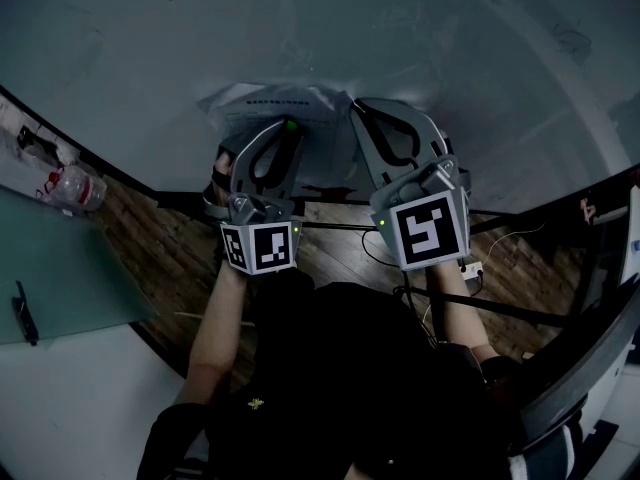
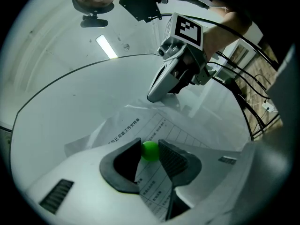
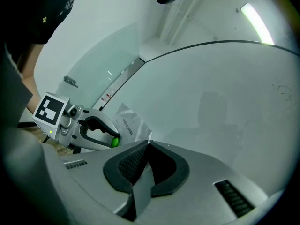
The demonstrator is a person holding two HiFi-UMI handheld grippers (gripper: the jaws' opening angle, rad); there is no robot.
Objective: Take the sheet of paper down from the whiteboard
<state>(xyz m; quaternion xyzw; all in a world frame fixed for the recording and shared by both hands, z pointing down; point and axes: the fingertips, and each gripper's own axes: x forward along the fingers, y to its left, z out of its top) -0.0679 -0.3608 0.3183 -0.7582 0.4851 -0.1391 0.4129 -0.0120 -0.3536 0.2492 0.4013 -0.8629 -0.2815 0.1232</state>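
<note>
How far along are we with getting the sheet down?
Done: both tongs are placed. In hand: left tongs grip the green magnet pinning the sheet; right tongs look shut on the sheet's edge. Remaining: pull the magnet off, then lift the sheet from the whiteboard, where it hangs.

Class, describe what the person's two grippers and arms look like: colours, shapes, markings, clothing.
Left gripper and right gripper are pale grey shells with curved jaws lined by dark ribbed pads. Each carries a cube of black-and-white square markers and a green light. The person wears a black short-sleeved top.
</note>
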